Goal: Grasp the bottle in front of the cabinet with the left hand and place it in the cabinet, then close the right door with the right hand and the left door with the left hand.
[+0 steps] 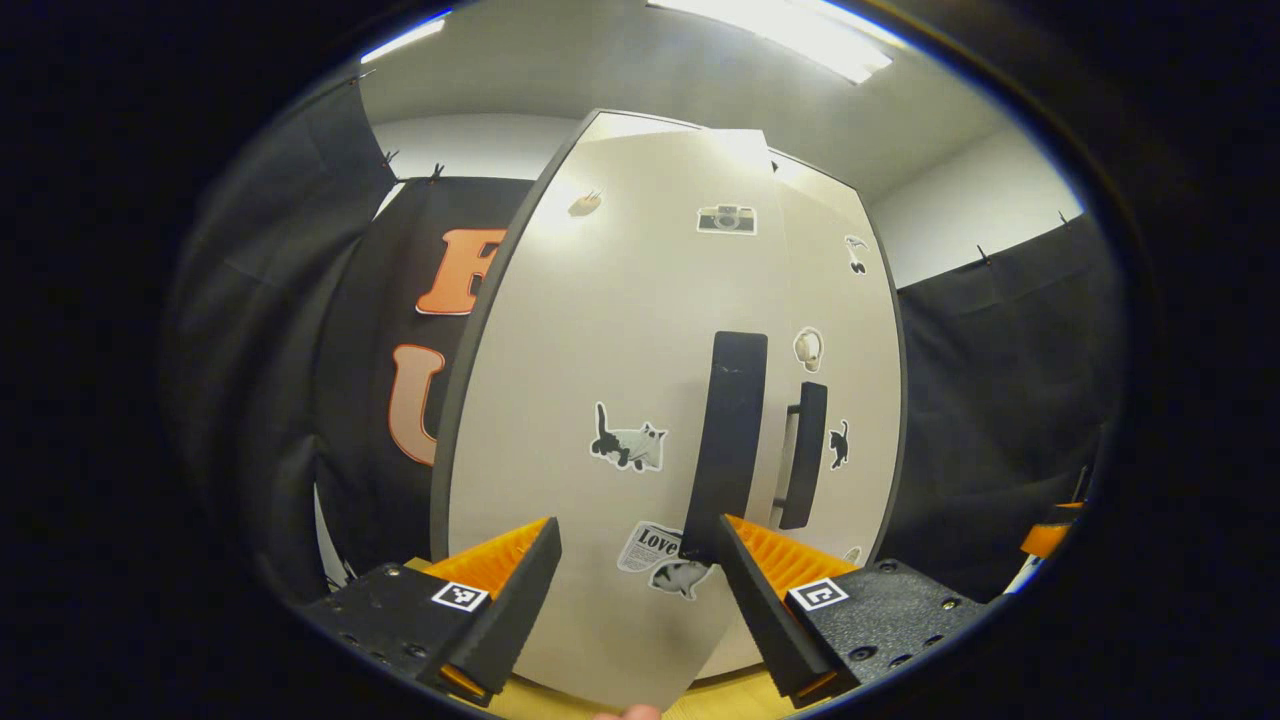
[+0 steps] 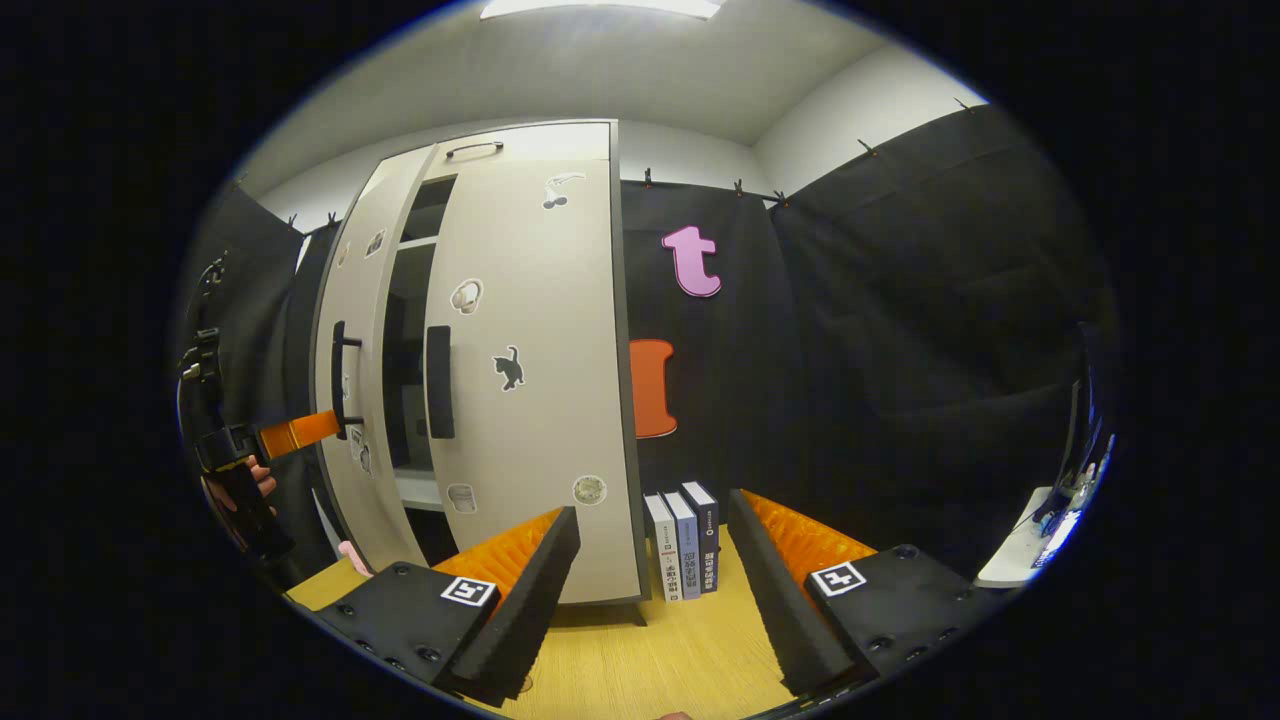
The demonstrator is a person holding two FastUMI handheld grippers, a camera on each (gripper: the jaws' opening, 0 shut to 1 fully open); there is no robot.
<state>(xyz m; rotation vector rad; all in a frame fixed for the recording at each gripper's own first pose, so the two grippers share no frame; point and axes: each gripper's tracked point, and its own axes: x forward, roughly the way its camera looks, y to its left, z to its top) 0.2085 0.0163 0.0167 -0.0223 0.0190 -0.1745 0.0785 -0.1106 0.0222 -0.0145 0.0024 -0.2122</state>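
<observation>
Cabinet (image 2: 500, 360) doors are almost shut, with a thin dark gap between them; I cannot see the bottle. Left gripper (image 1: 635, 560), fingers apart and empty, sits at the left door (image 1: 600, 400), so push flat and slowly. Right gripper (image 2: 650, 560) waits apart too.

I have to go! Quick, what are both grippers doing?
Left gripper: open, holding nothing, facing the white left cabinet door.
Right gripper: open, holding nothing.

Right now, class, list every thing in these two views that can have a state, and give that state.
Left door: ajar, almost closed.
Right door: closed or very nearly so.
Left gripper: open, against the left door by its handle.
Right gripper: open, holding nothing.
Books: upright beside the cabinet.
</observation>
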